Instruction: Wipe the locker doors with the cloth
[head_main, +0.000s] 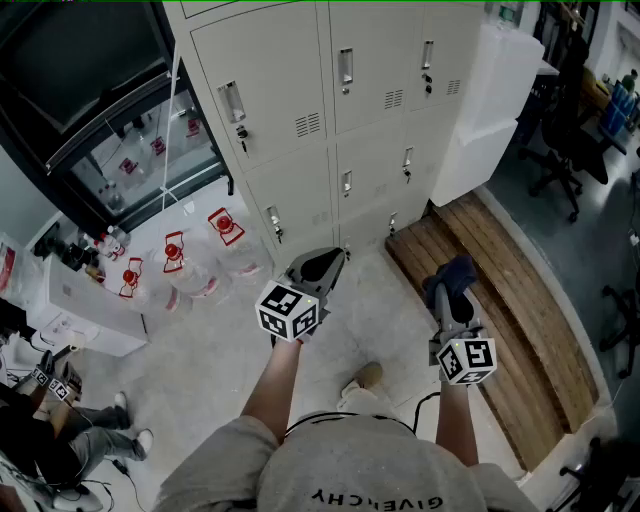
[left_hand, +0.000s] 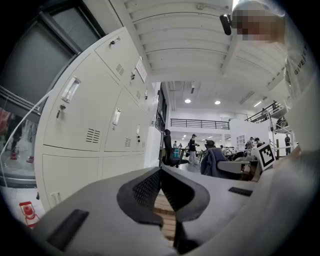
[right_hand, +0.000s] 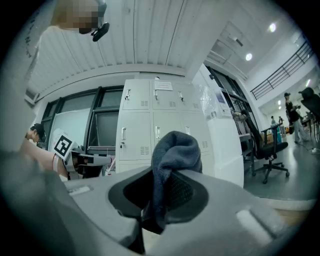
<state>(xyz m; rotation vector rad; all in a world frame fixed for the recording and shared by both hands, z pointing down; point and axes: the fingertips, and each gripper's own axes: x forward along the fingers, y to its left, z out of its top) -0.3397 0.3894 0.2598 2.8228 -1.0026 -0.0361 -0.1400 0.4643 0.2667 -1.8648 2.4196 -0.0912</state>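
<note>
A bank of beige lockers (head_main: 330, 120) stands ahead, also in the left gripper view as lockers (left_hand: 90, 125) and in the right gripper view as lockers (right_hand: 150, 125). My right gripper (head_main: 452, 285) is shut on a dark blue cloth (head_main: 455, 272), which bunches up between the jaws as cloth (right_hand: 172, 160). It hangs over the wooden pallet, well short of the doors. My left gripper (head_main: 325, 268) is shut with nothing in it, its tips meeting at gripper (left_hand: 160, 172), a little in front of the lowest locker doors.
A wooden pallet (head_main: 500, 300) lies on the floor to the right. Clear water jugs with red labels (head_main: 175, 260) stand at the left by a glass cabinet (head_main: 90, 120). A white appliance (head_main: 490, 100) is beside the lockers. Office chairs (head_main: 570, 150) stand far right; a person (head_main: 60, 420) sits at lower left.
</note>
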